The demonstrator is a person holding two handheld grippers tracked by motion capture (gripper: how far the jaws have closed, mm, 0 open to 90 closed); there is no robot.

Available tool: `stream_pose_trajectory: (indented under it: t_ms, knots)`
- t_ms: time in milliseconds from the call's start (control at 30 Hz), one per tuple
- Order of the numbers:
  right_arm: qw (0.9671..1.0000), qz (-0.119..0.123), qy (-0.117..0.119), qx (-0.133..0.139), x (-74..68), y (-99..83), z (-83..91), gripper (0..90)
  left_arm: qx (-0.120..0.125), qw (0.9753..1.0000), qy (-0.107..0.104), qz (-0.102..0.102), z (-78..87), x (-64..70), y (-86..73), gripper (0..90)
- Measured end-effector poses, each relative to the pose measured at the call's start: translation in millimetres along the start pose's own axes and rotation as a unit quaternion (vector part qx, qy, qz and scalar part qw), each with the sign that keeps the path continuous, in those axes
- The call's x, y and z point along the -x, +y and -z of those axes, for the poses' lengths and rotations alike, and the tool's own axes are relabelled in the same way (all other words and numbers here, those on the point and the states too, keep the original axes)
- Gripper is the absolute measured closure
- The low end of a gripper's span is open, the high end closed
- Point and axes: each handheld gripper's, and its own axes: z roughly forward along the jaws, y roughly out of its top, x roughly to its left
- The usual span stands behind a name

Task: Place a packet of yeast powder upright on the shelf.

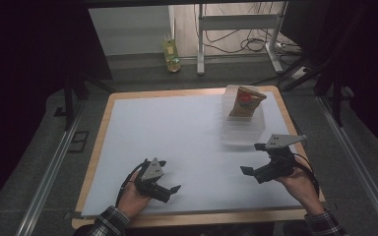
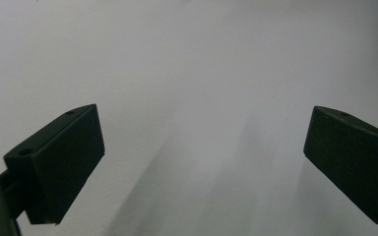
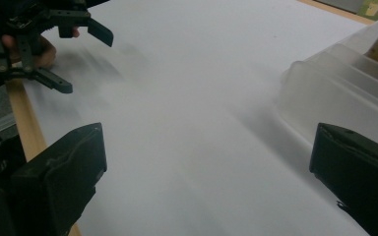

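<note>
A white sheet covers the wood-edged table; a clear bin holding a bag sits upper right. Left gripper, lower left, and right gripper, lower right: jaws wide apart, empty.

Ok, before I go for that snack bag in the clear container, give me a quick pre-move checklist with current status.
1. Left gripper open, nothing between the jaws: ok.
2. Right gripper open, nothing held: ok.
3. Snack bag sits in the clear container, upright, leaning: ok.
4. White mat bare between right gripper and container: ok.
5. Bag sealed or open: cannot tell.
6. Container fixed to the mat: cannot tell.
</note>
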Motion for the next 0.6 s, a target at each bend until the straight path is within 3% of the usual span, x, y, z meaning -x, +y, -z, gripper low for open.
stream_pose_trajectory:
  t_ms: [600]
  knots:
    - [0.9998,0.006,0.019,-0.002,-14.8,-15.9,-14.7,0.4,0.0,1.0,0.001,0.001,-0.4,0.3,-0.1,2.1]
